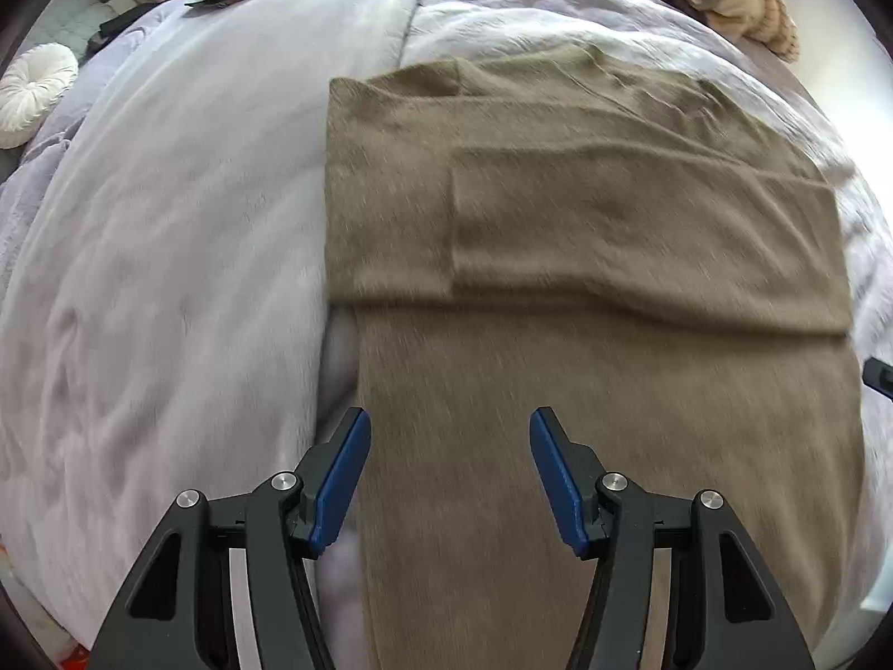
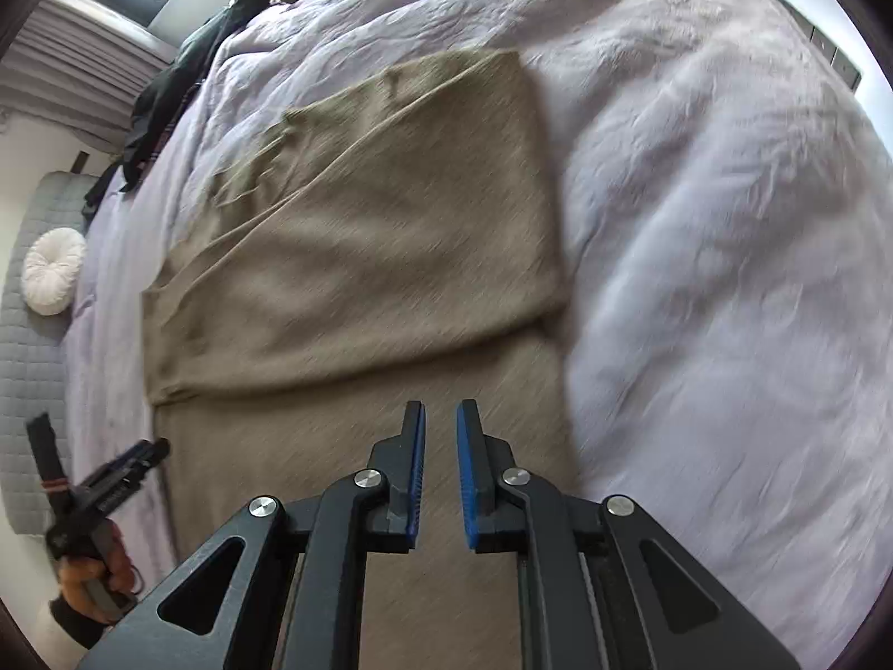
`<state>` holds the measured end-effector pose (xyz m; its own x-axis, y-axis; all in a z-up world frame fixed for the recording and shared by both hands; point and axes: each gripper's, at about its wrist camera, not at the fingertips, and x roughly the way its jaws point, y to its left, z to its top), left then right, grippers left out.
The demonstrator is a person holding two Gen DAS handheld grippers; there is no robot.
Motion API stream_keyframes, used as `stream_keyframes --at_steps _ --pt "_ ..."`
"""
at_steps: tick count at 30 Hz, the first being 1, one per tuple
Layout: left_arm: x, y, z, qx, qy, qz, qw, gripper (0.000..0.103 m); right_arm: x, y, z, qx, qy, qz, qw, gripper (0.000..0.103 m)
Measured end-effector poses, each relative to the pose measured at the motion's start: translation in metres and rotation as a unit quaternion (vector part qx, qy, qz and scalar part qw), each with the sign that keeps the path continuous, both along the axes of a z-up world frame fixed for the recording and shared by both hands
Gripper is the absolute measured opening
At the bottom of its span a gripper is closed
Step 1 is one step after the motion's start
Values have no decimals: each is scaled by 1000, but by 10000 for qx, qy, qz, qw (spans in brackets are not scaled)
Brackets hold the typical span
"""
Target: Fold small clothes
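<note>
I am holding the left gripper (image 1: 449, 435) about half open with nothing between its blue pads (image 1: 341, 474), hanging over the left edge of the brown sweater (image 1: 558, 223). The right gripper (image 2: 441, 430) is parted only narrowly, also empty, pointing down at the near part of the same sweater, towards its right edge. The sweater is lying flat on the pale lilac bedspread (image 1: 167, 223), its sleeves already folded in across the chest, the lower half stretching towards me. I judge the next fold is bottom to top, so I am aiming to pinch both near corners evenly, catching both layers but not the bedspread, then lifting together to keep the edges square.
</note>
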<state>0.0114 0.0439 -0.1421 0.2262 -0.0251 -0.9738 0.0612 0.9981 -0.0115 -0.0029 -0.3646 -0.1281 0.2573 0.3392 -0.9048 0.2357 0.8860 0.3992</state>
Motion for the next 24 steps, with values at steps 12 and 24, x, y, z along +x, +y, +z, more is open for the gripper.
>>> stream_keyframes --at_steps 12,24 --pt "-64 -10 20 -139 367 -417 9984 61 -35 46 22 179 91 344 9992 95" --pt "-92 -1 30 -191 468 -333 9982 102 -61 59 31 391 270 293 9984 103"
